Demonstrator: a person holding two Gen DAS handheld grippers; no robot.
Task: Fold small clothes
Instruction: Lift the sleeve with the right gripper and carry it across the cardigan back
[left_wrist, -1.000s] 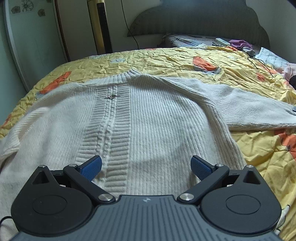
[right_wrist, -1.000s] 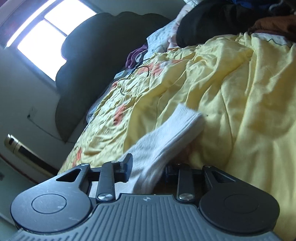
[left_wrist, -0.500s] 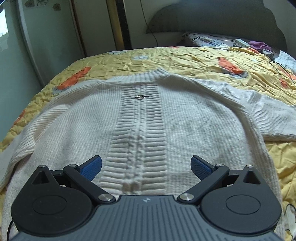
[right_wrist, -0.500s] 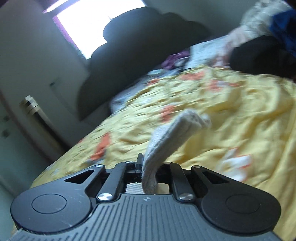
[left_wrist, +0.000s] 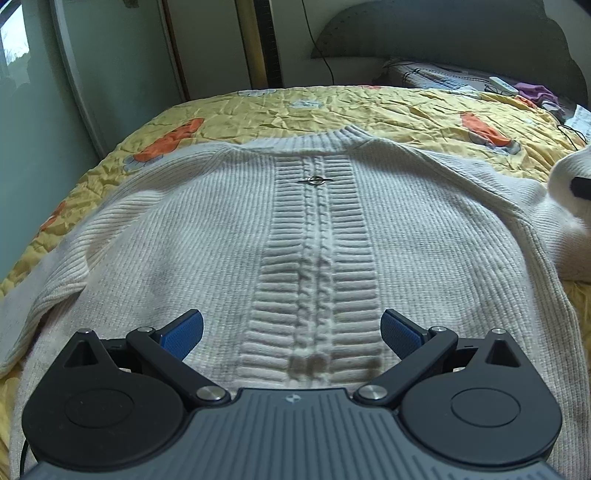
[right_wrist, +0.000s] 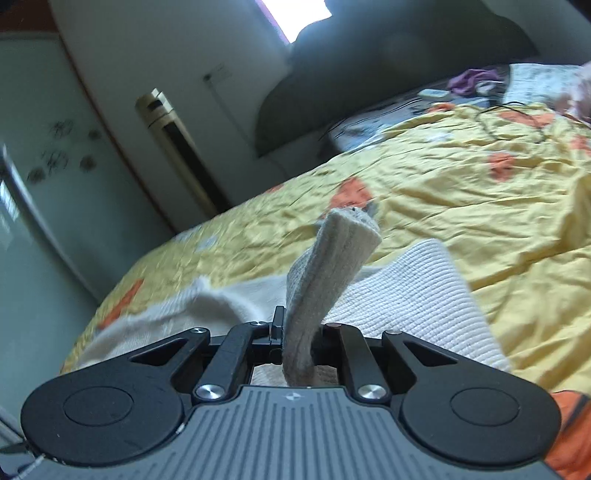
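Observation:
A cream knitted sweater (left_wrist: 221, 240) lies flat on the yellow bedspread (left_wrist: 388, 107), collar at the far end, with a cable pattern down its middle. My left gripper (left_wrist: 291, 330) hovers open over the sweater's hem, blue pads wide apart with nothing between them. In the right wrist view my right gripper (right_wrist: 299, 336) is shut on the sweater's sleeve cuff (right_wrist: 332, 266), which sticks up between the fingers above the sweater's body (right_wrist: 406, 302). At the right edge of the left wrist view the lifted sleeve (left_wrist: 569, 206) shows with a dark fingertip.
The bed's grey headboard (left_wrist: 443, 37) and pillows with a purple cloth (left_wrist: 535, 90) and a remote lie at the far end. A tall air conditioner (right_wrist: 177, 147) stands by the wall. A black cable (right_wrist: 509, 114) trails over the bedspread.
My right gripper closed on the sleeve cuff, rolled upright and carried it up and over toward the sweater's body. My left gripper shifted sideways to face the sweater's middle.

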